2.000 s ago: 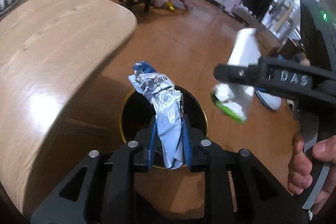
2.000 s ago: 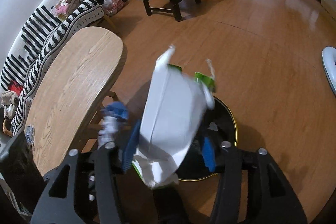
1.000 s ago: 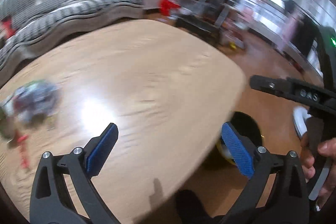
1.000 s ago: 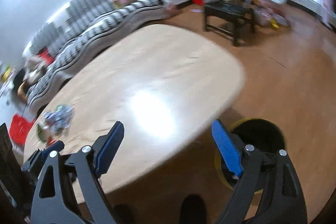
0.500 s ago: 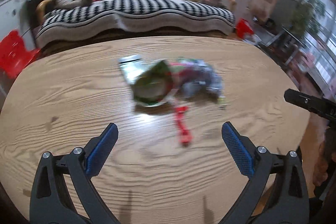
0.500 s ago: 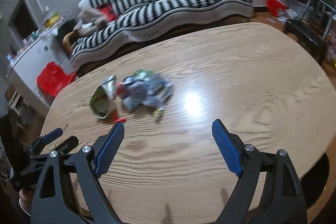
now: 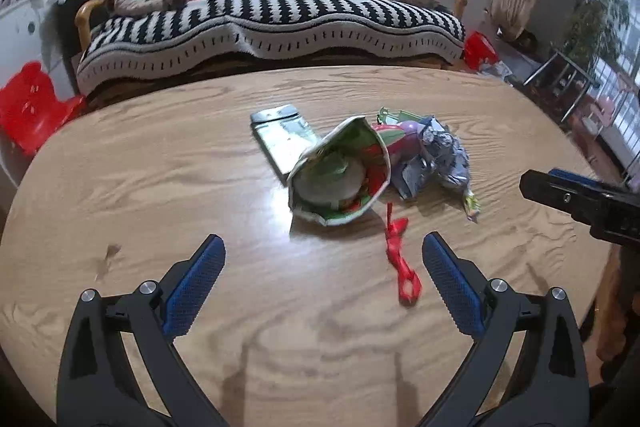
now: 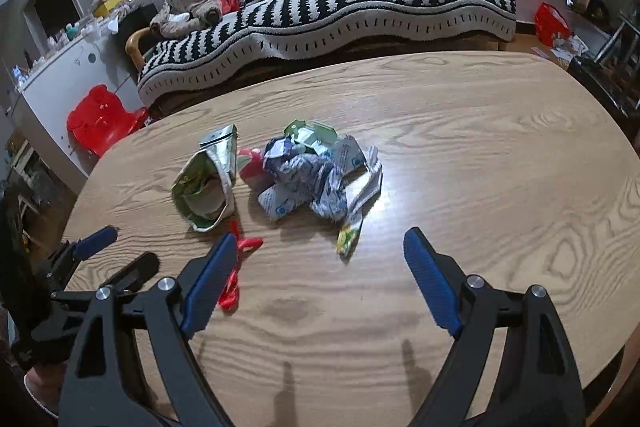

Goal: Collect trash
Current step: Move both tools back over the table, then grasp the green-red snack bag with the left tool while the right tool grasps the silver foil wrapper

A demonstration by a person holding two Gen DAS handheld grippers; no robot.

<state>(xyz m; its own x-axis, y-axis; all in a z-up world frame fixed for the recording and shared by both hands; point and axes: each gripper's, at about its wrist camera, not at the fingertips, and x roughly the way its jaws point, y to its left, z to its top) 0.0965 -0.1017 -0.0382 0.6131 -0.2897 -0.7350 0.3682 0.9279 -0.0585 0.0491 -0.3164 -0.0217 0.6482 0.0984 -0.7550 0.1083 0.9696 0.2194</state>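
**A:** Where is the trash now?

**B:** It lies in one small heap near the middle of the oval light-wood table (image 7: 168, 163). In front is an open green and white snack bag (image 7: 340, 179) on its side, its mouth turned toward the left camera.

**A:** Is something inside the bag?

**B:** I see only its grey-green inner side and some red print; whether anything is in it I cannot tell.

**A:** What else is in the heap?

**B:** A flat silver foil pouch (image 7: 284, 135) behind the bag, touching it. One crumpled blue and white wrapper (image 8: 308, 183) just beside the bag, with a small green and white packet (image 8: 310, 135) behind it and a narrow yellow-green sachet (image 8: 348, 237) at its near edge. One red ribbon strip (image 7: 398, 259) lies in front of the bag, nearest to the grippers.

**A:** How do the grippers stand?

**B:** The left gripper (image 7: 320, 279) points down at a slant toward the table, its blue pads spread wide, nothing between them. The right gripper (image 8: 318, 275) has the same slanted pose, jaws wide apart and empty, above the table in front of the wrapper.

**A:** And around the table?

**B:** A black and white striped sofa (image 7: 280, 15) behind it, and one red plastic stool (image 8: 100, 119) on the floor at the left.
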